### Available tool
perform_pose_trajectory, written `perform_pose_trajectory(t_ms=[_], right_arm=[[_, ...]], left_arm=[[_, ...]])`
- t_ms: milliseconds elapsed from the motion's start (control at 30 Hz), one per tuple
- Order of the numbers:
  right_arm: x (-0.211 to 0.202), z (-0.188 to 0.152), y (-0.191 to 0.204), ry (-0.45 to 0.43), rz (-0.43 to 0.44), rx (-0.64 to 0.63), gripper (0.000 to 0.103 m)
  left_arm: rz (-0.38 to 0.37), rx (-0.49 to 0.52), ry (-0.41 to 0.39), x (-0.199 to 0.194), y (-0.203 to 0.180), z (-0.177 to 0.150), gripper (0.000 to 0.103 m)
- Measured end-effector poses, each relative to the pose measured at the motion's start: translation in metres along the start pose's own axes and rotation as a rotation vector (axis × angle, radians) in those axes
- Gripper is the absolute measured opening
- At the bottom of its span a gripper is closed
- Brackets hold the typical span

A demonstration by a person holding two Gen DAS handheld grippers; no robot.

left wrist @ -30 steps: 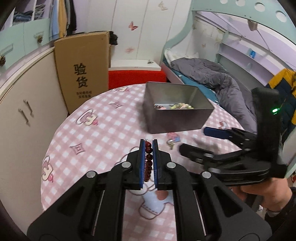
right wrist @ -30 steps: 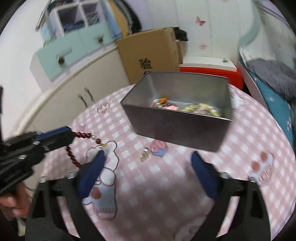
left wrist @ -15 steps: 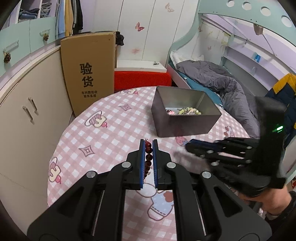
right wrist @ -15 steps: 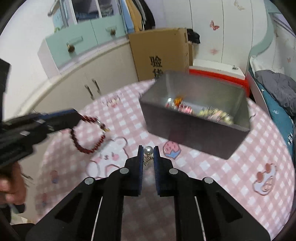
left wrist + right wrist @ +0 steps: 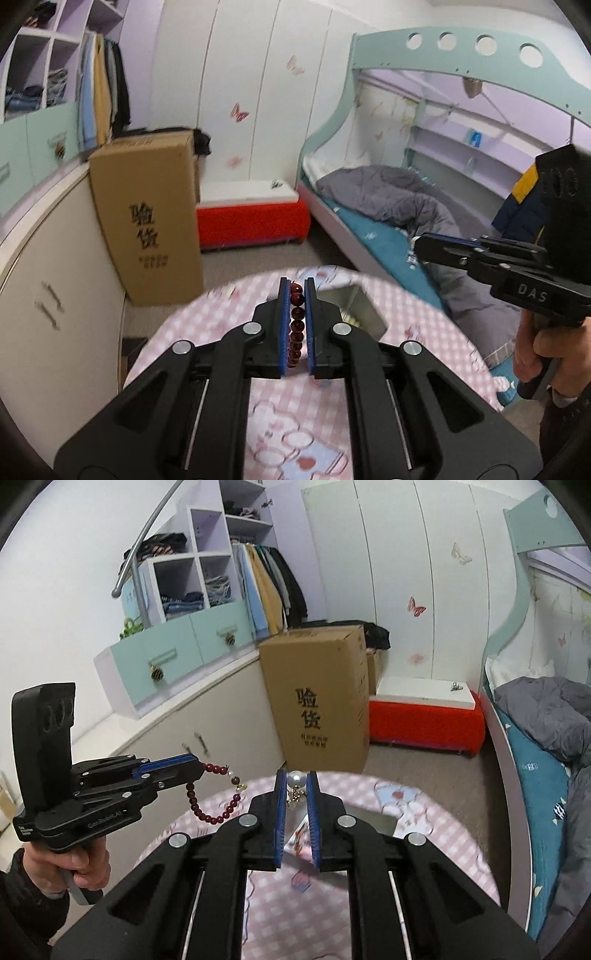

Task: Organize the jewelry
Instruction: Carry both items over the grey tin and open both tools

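The left hand-held gripper [image 5: 296, 325] is closed on the dark red bead bracelet [image 5: 214, 794] and the right hand-held gripper [image 5: 296, 805] on the pearl earring [image 5: 296, 780], both above the pink checked worktop [image 5: 207, 317]. I think each should come slowly over the metal box [image 5: 354, 306] before it lets go; the cardboard carton [image 5: 147, 221] and bed [image 5: 388, 206] stand behind, not in the way

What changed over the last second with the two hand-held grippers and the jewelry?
The right hand-held gripper closed on the pearl earring that lay on the table and lifted it. Both grippers rose, so the metal box now sits low behind the fingers. The left hand-held gripper stays shut on the red bead bracelet.
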State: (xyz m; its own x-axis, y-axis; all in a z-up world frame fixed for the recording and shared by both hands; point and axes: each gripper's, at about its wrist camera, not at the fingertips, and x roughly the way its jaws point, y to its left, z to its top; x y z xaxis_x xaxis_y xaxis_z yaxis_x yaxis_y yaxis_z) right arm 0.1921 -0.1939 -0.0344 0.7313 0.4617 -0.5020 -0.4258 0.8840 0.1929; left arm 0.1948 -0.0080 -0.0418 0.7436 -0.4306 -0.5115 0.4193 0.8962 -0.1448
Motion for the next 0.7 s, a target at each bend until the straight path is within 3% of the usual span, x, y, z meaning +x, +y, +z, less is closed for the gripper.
perform_pose_trajectory(t_ms=[300,467,500,533,567,600,633,667,700], right_arm=[[0.026,0.012,-0.021,0.039,0.01,0.067,0.009],[0.06,0.004,-0.042,0.107,0.042,0.15,0.013],[0.065,0.003,-0.047,0.119,0.053,0.17,0.017],[0.072,0.0,-0.052,0.134,0.063,0.199,0.022],[0.076,-0.003,-0.056,0.143,0.055,0.222,0.038],[0.076,-0.006,-0.059,0.141,0.041,0.239,0.06],[0.073,-0.007,-0.06,0.129,0.031,0.251,0.07],[0.068,-0.008,-0.063,0.105,0.024,0.268,0.083],[0.065,-0.008,-0.063,0.093,0.021,0.277,0.091]], left_arm=[[-0.068,0.019,0.019,0.032,-0.013,0.032,0.008],[-0.097,0.025,0.114,0.072,-0.013,0.029,0.009],[-0.081,0.025,0.13,0.08,-0.011,0.027,0.013],[-0.043,0.016,0.156,0.089,-0.006,0.025,0.033],[-0.015,-0.003,0.167,0.092,-0.001,0.026,0.051],[0.008,-0.027,0.155,0.091,0.004,0.025,0.08],[0.028,-0.063,0.107,0.083,0.012,0.025,0.087],[0.042,-0.08,0.09,0.077,0.018,0.025,0.088],[0.063,-0.093,0.082,0.072,0.023,0.025,0.089]])
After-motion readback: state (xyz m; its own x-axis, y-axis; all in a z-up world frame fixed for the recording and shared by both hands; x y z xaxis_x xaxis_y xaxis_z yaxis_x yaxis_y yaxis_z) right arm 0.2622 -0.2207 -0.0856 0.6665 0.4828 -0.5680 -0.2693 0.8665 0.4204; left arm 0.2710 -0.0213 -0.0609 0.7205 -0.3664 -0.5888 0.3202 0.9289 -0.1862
